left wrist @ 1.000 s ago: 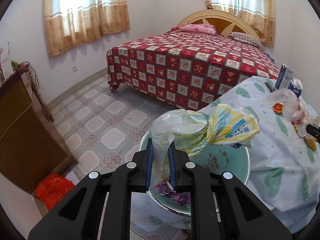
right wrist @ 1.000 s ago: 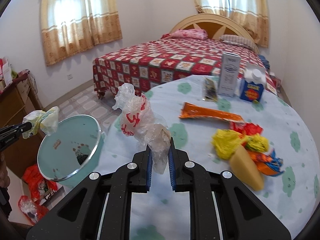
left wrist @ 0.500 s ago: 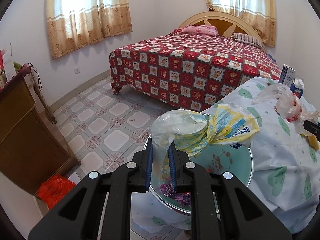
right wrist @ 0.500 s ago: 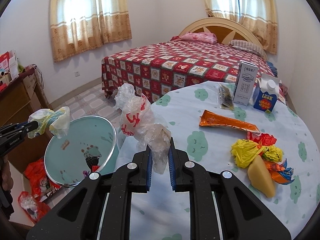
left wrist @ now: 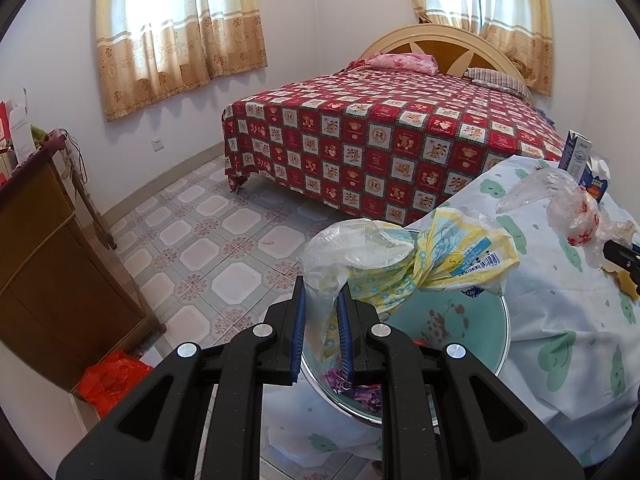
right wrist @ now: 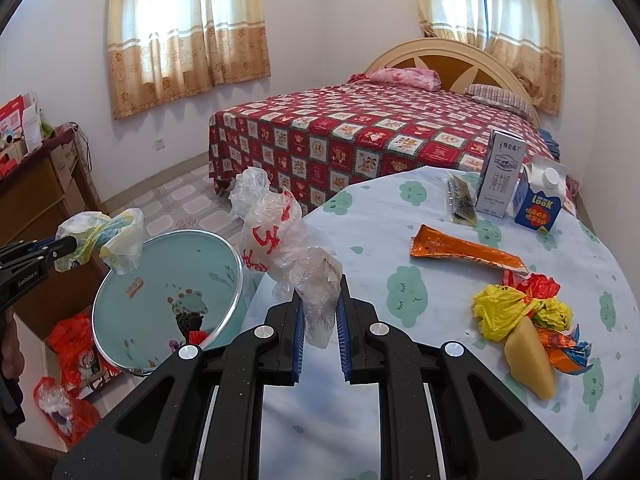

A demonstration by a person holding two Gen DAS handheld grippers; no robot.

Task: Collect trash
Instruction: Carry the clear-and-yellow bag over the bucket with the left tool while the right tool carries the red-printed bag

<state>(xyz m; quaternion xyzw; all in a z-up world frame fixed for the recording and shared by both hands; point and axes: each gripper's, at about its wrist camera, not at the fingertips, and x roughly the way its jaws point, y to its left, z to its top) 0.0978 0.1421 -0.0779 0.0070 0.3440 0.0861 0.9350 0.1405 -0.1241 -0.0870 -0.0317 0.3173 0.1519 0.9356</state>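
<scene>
Since the earlier frame, both bags have edged closer to the teal bin, which sits lower left in the right wrist view. At lower centre of the left wrist view, the left gripper pinches a yellow-and-clear wrapper bag directly over the bin's mouth. Beside the bin, at the table edge, the right gripper clamps a clear bag with red print, mid-frame in its view.

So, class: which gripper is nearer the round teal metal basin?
Left. The left gripper holds a yellow patterned wrapper directly above the round teal metal basin; the right gripper holds a clear plastic bag beside it, over the table edge.
</scene>
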